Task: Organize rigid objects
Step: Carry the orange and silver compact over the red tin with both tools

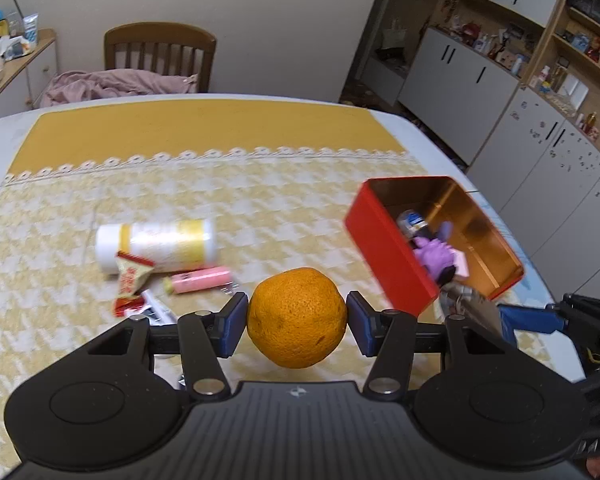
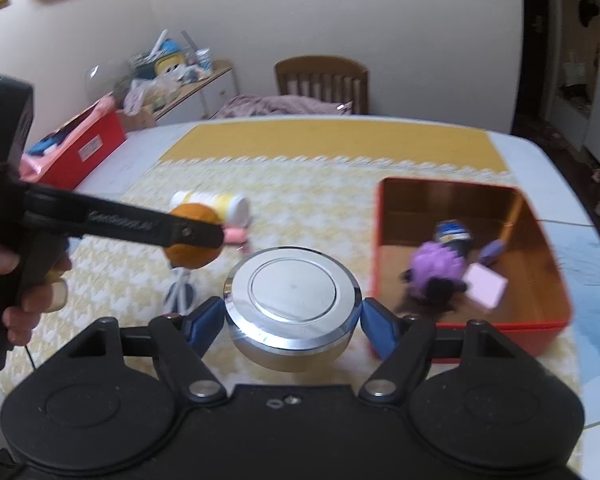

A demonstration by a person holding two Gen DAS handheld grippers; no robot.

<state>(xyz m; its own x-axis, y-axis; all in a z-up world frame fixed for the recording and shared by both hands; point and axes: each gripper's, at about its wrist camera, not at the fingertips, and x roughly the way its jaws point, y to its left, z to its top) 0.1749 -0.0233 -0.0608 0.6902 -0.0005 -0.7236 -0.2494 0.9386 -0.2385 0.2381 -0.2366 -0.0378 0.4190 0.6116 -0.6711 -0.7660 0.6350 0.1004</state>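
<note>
My left gripper (image 1: 297, 322) is shut on an orange (image 1: 297, 318) and holds it above the yellow tablecloth, left of the red tin box (image 1: 384, 256). My right gripper (image 2: 292, 318) is shut on a round silver metal tin (image 2: 292, 300), just left of the red box (image 2: 500, 326). The box holds a purple toy (image 2: 436, 266), a small blue-capped item (image 2: 452, 232) and a pink pad (image 2: 486, 286). The orange also shows in the right wrist view (image 2: 192, 258), behind the left gripper's black arm. On the cloth lie a white and yellow bottle (image 1: 156, 244), a pink tube (image 1: 200, 280) and a red snack packet (image 1: 130, 276).
The table (image 1: 4, 140) has a wooden chair (image 1: 160, 52) with pink cloth at its far side. A red and pink box (image 2: 80, 148) stands at the table's left edge. Cabinets and shelves (image 1: 520, 92) stand to the right. A white item (image 2: 180, 296) lies under the orange.
</note>
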